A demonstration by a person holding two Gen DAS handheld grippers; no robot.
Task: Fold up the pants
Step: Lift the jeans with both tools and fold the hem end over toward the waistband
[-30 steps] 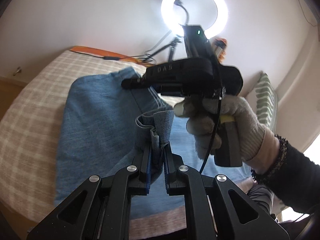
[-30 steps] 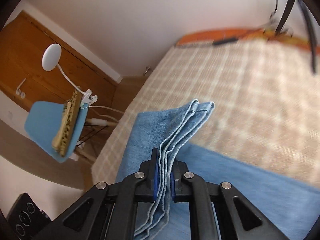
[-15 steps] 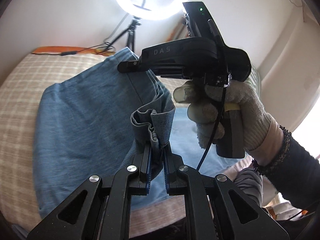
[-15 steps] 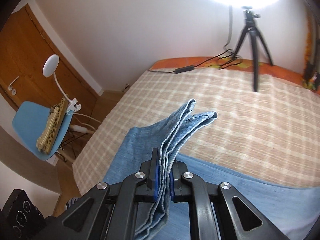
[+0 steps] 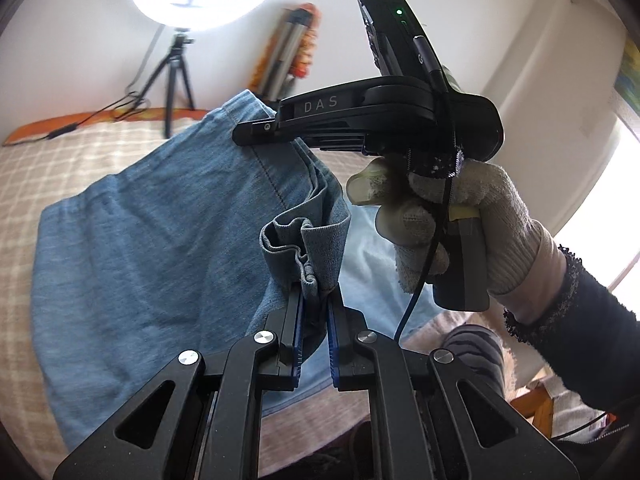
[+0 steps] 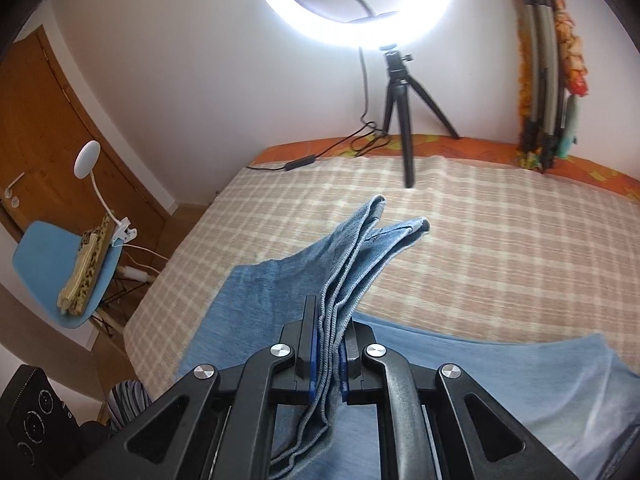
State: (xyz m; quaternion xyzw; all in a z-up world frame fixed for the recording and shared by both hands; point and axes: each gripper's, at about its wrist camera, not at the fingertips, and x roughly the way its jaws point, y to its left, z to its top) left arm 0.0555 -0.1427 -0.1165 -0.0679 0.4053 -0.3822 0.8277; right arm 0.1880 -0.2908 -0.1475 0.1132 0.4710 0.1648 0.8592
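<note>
Over the bed [image 6: 500, 216] with its checked blanket, the blue pants [image 5: 152, 248] hang lifted between both tools, their lower cloth draped on the blanket. At 6 o'clock in the left wrist view, the left claw [image 5: 314, 300] is narrowed onto a bunched, elastic-looking edge of the pants. Toward 1 o'clock there, a gloved right hand [image 5: 452, 216] holds the other tool. At 6 o'clock in the right wrist view, the right claw [image 6: 328, 332] pinches several stacked denim layers, whose hemmed ends jut toward 12 o'clock. A ring light [image 6: 352, 0] on a tripod stands at 12 o'clock; a blue chair [image 6: 44, 276] sits at 9 o'clock.
</note>
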